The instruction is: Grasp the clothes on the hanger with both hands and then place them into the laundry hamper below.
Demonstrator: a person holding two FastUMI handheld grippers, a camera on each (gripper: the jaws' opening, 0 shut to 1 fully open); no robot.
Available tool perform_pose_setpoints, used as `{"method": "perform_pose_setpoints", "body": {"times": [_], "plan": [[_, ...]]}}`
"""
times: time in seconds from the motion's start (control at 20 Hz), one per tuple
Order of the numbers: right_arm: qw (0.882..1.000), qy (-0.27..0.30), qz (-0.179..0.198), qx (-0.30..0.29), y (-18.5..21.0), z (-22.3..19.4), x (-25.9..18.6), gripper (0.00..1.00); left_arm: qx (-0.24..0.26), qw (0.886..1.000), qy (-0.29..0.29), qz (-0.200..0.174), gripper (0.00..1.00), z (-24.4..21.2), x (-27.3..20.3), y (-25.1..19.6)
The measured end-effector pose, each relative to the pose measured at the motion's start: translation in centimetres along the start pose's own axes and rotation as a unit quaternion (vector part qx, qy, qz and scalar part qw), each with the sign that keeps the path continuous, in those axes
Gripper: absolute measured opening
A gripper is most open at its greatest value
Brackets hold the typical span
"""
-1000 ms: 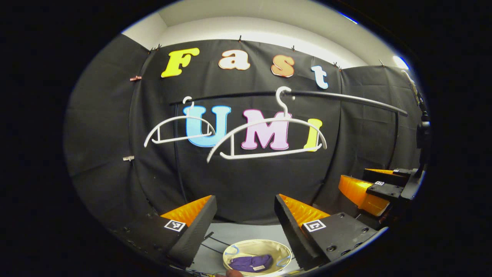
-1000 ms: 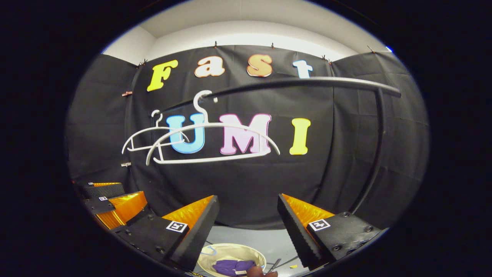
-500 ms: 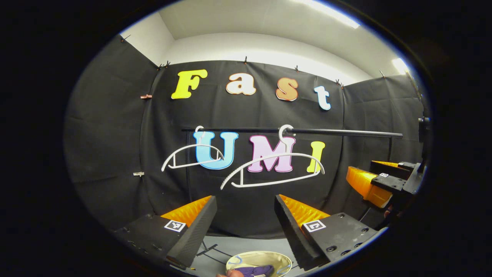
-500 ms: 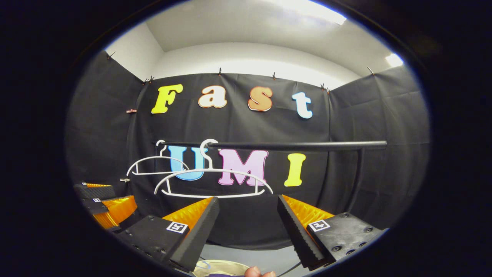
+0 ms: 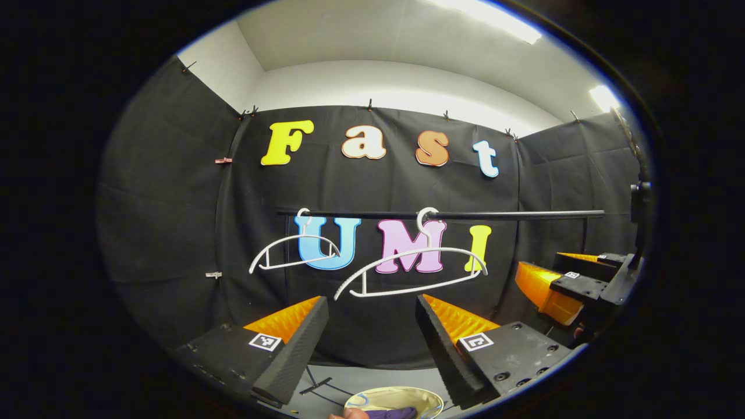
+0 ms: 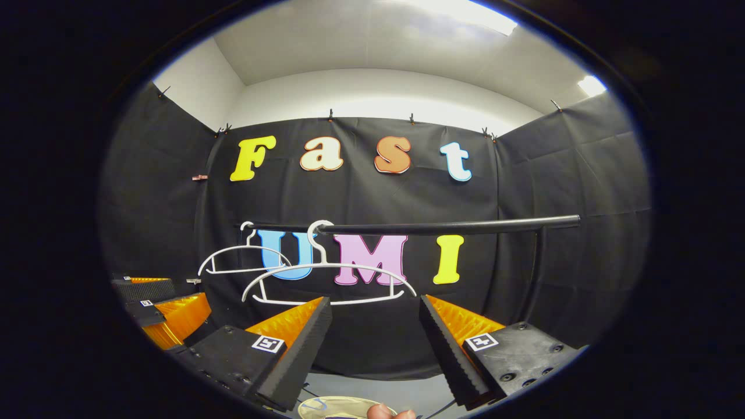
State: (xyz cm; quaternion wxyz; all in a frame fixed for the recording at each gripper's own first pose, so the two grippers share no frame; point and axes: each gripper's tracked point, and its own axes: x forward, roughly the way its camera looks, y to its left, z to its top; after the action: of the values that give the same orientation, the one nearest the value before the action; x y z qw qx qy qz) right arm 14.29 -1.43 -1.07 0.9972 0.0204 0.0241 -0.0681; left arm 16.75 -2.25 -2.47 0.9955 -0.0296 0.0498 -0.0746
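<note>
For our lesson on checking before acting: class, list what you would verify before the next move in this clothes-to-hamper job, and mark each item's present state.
1. Left gripper empty, fingers apart: ok.
2. Right gripper empty, fingers apart: ok.
3. Both white hangers, the near hanger and the far hanger, bare on the black rail: ok.
4. Purple garment inside the cream laundry hamper: ok, though only its top edge shows.
5. Garment fully inside, nothing over the rim: cannot tell.
6. More clothes left to move: cannot tell.
</note>
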Motion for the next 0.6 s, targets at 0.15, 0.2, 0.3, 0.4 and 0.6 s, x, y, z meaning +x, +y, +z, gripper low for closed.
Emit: {"method": "perform_pose_setpoints", "body": {"times": [0.15, 0.2, 0.3, 0.4, 0.6], "plan": [[1.0, -0.002, 0.005, -0.003, 0.2, 0.1, -0.3, 0.97, 0.009, 1.0, -0.001, 0.01, 0.92, 0.1, -0.1, 0.5], [1.0, -0.004, 0.007, -0.004, 0.3, 0.1, -0.4, 0.97, 0.009, 1.0, -0.001, 0.01, 0.95, 0.2, -0.1, 0.6], [1.0, -0.003, 0.011, -0.005, 0.4, 0.0, -0.5, 0.97, 0.007, 1.0, -0.001, 0.012, 0.95, 0.4, -0.1, 0.7], [1.0, -0.004, 0.018, -0.004, 0.6, 0.1, -0.7, 0.97, 0.006, 1.0, -0.001, 0.015, 0.92, 0.5, -0.2, 0.8], [0.999, -0.009, 0.032, -0.001, 1.3, 0.3, -0.6, 0.97, 0.015, 1.0, 0.0, 0.028, 0.95, 0.5, -0.4, 1.5]]}}
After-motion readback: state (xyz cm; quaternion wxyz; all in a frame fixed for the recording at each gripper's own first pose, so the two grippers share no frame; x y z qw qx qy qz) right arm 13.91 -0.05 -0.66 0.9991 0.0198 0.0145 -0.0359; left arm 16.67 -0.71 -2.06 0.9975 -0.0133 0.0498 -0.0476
